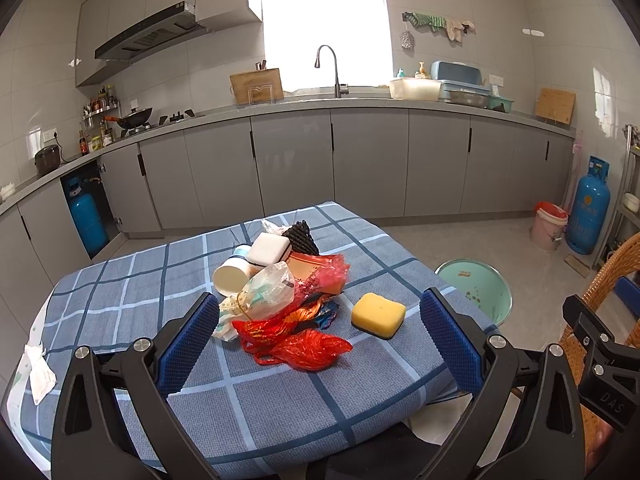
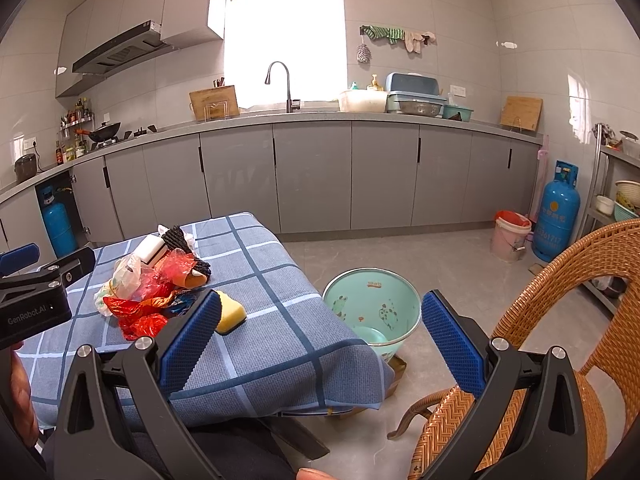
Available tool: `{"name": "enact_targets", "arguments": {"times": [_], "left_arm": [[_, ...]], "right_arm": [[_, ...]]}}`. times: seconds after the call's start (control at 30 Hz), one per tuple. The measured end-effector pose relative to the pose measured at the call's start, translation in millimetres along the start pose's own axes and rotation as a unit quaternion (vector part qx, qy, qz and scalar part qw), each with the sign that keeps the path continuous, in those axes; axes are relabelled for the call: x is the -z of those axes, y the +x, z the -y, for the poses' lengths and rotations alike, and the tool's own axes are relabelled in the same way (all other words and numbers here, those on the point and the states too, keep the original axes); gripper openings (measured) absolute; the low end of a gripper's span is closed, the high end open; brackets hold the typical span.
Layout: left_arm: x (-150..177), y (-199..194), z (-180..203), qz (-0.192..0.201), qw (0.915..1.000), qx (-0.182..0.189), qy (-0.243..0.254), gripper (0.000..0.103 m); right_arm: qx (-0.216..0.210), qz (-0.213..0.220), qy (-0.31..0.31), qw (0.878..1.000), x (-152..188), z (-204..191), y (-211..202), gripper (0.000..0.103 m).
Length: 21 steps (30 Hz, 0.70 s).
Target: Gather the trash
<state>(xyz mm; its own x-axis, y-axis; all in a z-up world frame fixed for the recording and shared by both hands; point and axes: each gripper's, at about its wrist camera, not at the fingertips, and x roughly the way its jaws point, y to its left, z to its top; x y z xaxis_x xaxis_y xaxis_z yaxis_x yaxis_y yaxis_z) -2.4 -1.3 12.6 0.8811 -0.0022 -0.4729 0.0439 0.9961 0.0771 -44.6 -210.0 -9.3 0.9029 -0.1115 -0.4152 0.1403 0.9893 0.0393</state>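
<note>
A heap of trash point(image 1: 280, 296) lies mid-table on the blue checked cloth point(image 1: 132, 312): red plastic bags point(image 1: 308, 346), a clear bag, a white cup point(image 1: 230, 276), a white sponge block point(image 1: 268, 249) and black foam netting point(image 1: 302, 236). A yellow sponge point(image 1: 378, 315) sits just right of the heap. My left gripper point(image 1: 320, 320) hovers open above the near side of the heap, holding nothing. My right gripper point(image 2: 320, 328) is open and empty over the table's right edge. Beyond it, a mint-green bin point(image 2: 374, 308) stands on the floor. The heap point(image 2: 152, 284) and yellow sponge point(image 2: 231, 316) lie left of its left finger.
A crumpled white tissue point(image 1: 40, 368) lies at the table's left edge. A wicker chair point(image 2: 560, 320) stands close on the right. A pink bucket point(image 2: 510, 236) and a blue gas cylinder point(image 2: 558, 214) stand by the far cabinets. Grey floor lies open between table and counter.
</note>
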Motion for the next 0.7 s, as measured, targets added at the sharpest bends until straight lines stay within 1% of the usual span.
{"name": "enact_targets", "arguments": {"times": [0.7], "left_arm": [[-0.5, -0.2, 0.1, 0.001, 1.0000, 0.000, 0.000, 0.099]], "right_arm": [[-0.001, -0.001, 0.001, 1.000, 0.0, 0.3, 0.3, 0.098]]}}
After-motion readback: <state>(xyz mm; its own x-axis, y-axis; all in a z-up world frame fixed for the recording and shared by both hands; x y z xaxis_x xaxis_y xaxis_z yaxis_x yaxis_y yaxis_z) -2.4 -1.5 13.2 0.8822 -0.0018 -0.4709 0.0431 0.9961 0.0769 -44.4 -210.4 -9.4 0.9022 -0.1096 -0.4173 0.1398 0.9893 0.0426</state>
